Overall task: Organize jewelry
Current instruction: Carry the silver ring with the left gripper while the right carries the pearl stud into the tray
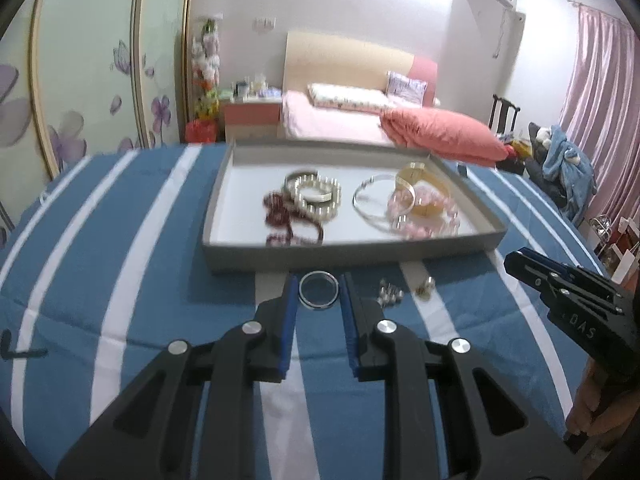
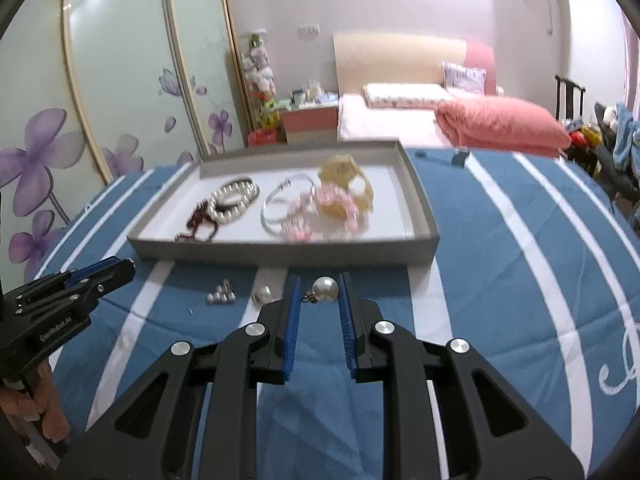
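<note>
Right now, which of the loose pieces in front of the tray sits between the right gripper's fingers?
The large pearl earring. The smaller pearl and the silver bead cluster lie to its left, outside the right gripper.

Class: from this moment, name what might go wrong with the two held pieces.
1. The silver ring sits at the very tips of the left gripper; it may pop out.
2. The round pearl earring in the right gripper may roll free onto the striped cloth.
</note>
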`<state>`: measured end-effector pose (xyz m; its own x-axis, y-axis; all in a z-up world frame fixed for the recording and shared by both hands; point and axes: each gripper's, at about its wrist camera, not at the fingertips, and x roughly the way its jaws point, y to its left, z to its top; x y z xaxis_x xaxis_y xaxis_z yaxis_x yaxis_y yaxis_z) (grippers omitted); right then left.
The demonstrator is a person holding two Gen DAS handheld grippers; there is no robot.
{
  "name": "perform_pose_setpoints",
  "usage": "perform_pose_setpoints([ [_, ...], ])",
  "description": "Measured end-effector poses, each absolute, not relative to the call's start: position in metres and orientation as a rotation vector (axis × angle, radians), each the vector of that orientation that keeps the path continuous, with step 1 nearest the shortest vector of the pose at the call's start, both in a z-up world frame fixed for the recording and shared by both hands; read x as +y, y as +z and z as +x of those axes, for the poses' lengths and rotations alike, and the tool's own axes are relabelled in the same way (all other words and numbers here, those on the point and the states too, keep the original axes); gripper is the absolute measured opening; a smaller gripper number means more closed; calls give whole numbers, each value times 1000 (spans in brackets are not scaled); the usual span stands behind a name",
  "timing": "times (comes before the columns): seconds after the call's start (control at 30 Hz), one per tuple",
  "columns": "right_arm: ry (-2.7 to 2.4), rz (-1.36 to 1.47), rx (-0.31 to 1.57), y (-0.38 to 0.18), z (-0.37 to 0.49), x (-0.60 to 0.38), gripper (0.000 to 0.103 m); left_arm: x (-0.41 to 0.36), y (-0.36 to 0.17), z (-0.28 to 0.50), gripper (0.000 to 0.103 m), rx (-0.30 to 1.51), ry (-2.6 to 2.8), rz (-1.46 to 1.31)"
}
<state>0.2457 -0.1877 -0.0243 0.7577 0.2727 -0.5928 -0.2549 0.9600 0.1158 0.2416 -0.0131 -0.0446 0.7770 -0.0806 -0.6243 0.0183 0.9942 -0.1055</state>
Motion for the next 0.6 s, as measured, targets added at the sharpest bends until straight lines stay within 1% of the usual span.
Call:
perform_pose_setpoints([
  [0.27,306,-1,493,-2,240,-178,20,-17,-27,238,22,530,-42,-74],
  [0.4,310,-11,419,4,237,-175,20,-19,-24,241,22,498,-46,-70],
  [0.6,306,-16,378,6,245,-173,20,-18,-22,249,22,473,-40,-70],
])
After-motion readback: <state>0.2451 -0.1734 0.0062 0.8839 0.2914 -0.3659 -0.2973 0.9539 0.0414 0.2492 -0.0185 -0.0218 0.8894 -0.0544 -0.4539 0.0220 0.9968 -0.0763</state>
